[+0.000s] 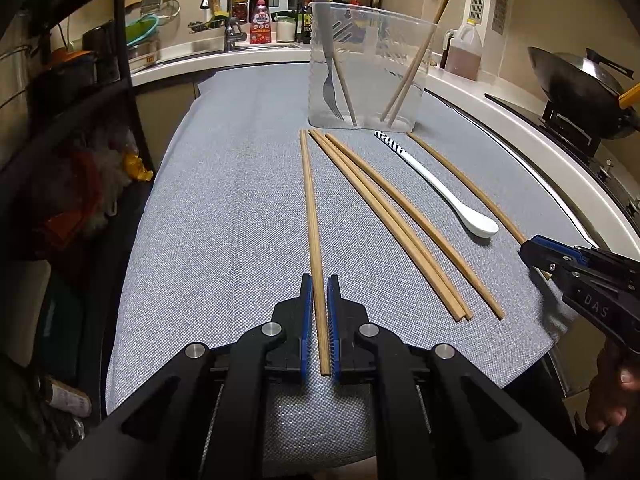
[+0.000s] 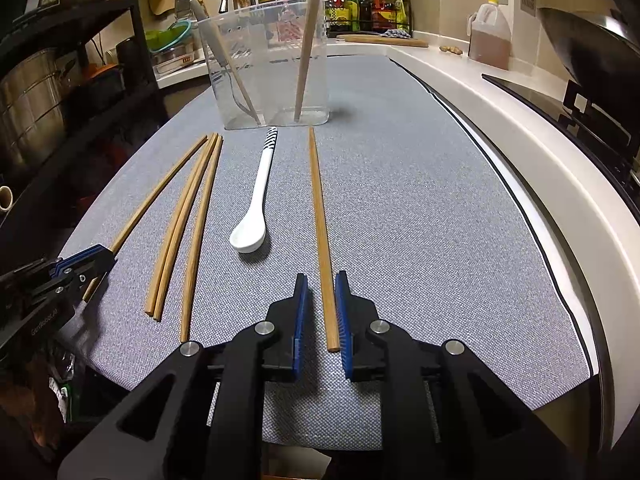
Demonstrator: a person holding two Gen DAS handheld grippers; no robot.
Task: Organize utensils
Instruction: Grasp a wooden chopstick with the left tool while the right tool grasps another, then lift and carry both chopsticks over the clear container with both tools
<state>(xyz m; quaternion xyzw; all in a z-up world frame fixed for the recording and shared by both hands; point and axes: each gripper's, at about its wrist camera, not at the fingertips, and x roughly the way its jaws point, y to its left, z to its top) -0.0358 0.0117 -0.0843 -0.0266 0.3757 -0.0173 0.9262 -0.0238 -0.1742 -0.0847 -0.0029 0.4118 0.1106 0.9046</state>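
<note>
A: Where's the left gripper [image 1: 320, 320] sitting?

B: Low over the grey cloth [image 1: 224, 208] on the table, with the leftmost chopstick [image 1: 312, 216] running between its blue fingers [image 1: 306, 320]. The fingers stand close on either side of the stick, nearly touching it; I cannot tell if they are actually pinching it.

A: And the right gripper [image 2: 322, 312]?

B: Same pose over the rightmost chopstick [image 2: 319, 216]. Its fingers [image 2: 344, 312] stand apart; the near end of the stick lies close to the right-hand finger, with a visible gap on the other side.

A: What lies between those two sticks?

B: Three more chopsticks [image 2: 188, 224] lying on the cloth, two of them side by side and touching, the third just beside them. Then a white spoon [image 2: 256, 208] with a striped handle end, bowl toward the camera.

A: Where's the holder?

B: A clear plastic container [image 1: 366, 68] stands upright at the far end of the cloth, just beyond the stick tips. It holds a fork [image 1: 330, 76] tines down with a chopstick leaning next to it on one side, and a pair of chopsticks [image 1: 416, 60] leaning on the other
</note>
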